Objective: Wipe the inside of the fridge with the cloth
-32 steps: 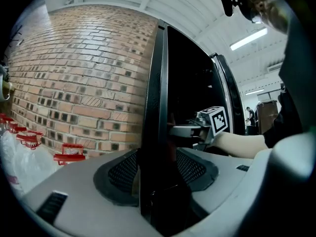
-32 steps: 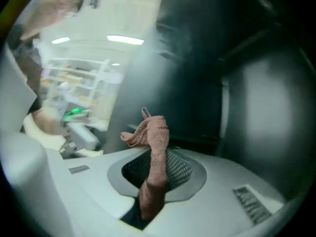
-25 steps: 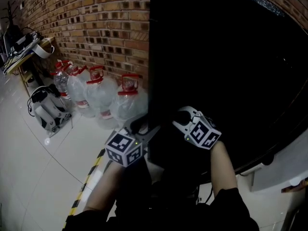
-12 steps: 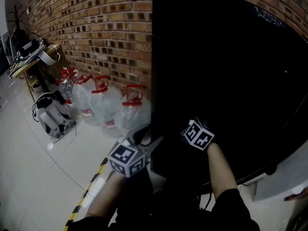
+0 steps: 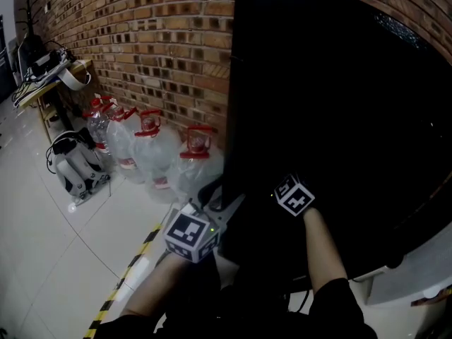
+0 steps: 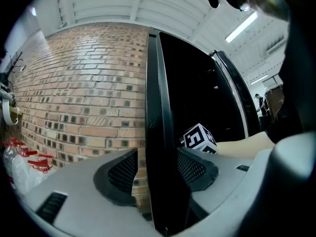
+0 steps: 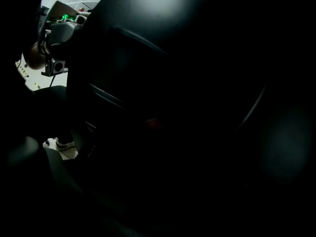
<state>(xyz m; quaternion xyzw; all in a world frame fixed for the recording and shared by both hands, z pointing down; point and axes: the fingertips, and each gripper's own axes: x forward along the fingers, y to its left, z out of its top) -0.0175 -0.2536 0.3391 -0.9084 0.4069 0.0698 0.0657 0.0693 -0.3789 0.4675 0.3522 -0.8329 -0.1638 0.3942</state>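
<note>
- Left tool clamps the fridge door edge; if it slips, the door could swing onto the right arm.
- Right tool reaches into the dark fridge; jaw state unreadable, cloth not visible. Blind contact risk.

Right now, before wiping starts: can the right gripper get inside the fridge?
Probably not: the black door looks shut across the front. The left gripper only grips its edge, and the right gripper is outside.
</note>
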